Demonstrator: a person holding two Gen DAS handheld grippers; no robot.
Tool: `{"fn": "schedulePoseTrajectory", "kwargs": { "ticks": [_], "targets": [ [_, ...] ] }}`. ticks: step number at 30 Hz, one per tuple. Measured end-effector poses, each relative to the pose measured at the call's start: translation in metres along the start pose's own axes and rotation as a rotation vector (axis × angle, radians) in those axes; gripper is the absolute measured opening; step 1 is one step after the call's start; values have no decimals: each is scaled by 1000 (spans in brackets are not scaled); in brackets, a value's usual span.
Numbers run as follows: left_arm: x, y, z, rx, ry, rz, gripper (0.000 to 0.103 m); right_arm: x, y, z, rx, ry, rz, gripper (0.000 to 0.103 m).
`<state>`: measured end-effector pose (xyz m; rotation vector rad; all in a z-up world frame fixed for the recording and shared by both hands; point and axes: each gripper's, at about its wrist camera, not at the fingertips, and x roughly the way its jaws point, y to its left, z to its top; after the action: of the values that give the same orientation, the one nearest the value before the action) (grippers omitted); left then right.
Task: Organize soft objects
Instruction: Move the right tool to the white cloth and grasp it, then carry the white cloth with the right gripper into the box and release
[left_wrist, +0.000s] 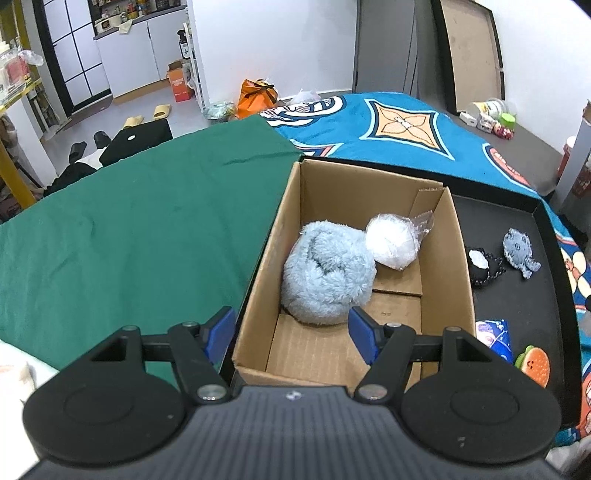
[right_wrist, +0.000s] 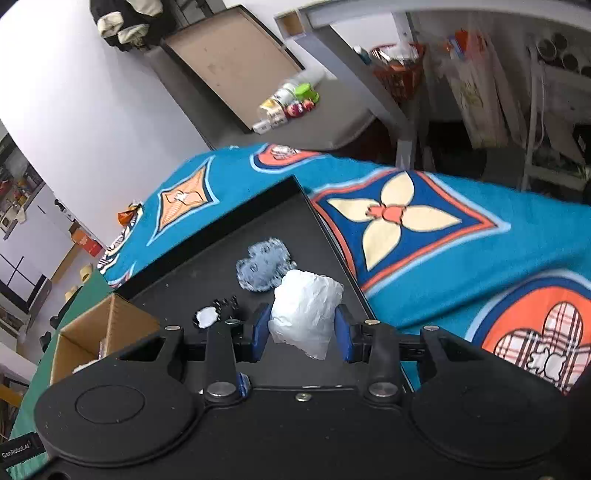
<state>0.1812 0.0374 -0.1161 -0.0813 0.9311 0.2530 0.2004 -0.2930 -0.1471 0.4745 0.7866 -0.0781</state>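
The right tongs (right_wrist: 300, 328) clamp a white crumpled bag (right_wrist: 304, 312) between the blue pads (right_wrist: 261, 330), lifted clear of the black tray (right_wrist: 207, 258). Just beyond the bag a grey plush (right_wrist: 264, 267) lies on the tray floor, and to the left a small black-and-white toy (right_wrist: 214, 314) lies near the tray's box side. The corner of the box (right_wrist: 92, 328) shows at the left, touching the tray.

The left tongs (left_wrist: 293, 338) stand apart and empty, over the near end of the box (left_wrist: 369, 192). Inside it a blue fluffy ball (left_wrist: 327, 275) sits against the left wall, touching a white ball in clear wrap (left_wrist: 393, 240) behind it; the near floor and the right side of the box are bare. Right of the box, on the tray (left_wrist: 517, 306), a burger toy (left_wrist: 533, 365) and a blue packet (left_wrist: 495, 334) lie near the front edge. A green cloth (left_wrist: 129, 229) covers the surface left of the box, and a patterned blue blanket (left_wrist: 406, 122) lies beyond.
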Motion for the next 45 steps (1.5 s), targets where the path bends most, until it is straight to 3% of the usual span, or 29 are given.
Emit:
{"fn": "schedulePoseTrajectory", "kwargs": {
  "ticks": [5,14,26,30,37,45],
  "targets": [
    [-5,5,0,-18,-16,-11,66,-11,14,2,-54,-47,4,37],
    [-3,20,-3,-54,-18,-30,66,-18,42,-4,-122,-54,39,37],
    [3,37,-12,-88,-25,-64,66,-25,101,-13,-286,-36,179,37],
    [6,41,-17,-111,-28,-81,58,-25,122,-17,-328,-27,208,37],
    [14,46,-19,-127,-15,-120,32,-20,153,-26,-387,-6,245,37],
    [20,53,-22,-158,-7,-133,16,-11,181,-41,-455,27,264,37]
  ]
}}
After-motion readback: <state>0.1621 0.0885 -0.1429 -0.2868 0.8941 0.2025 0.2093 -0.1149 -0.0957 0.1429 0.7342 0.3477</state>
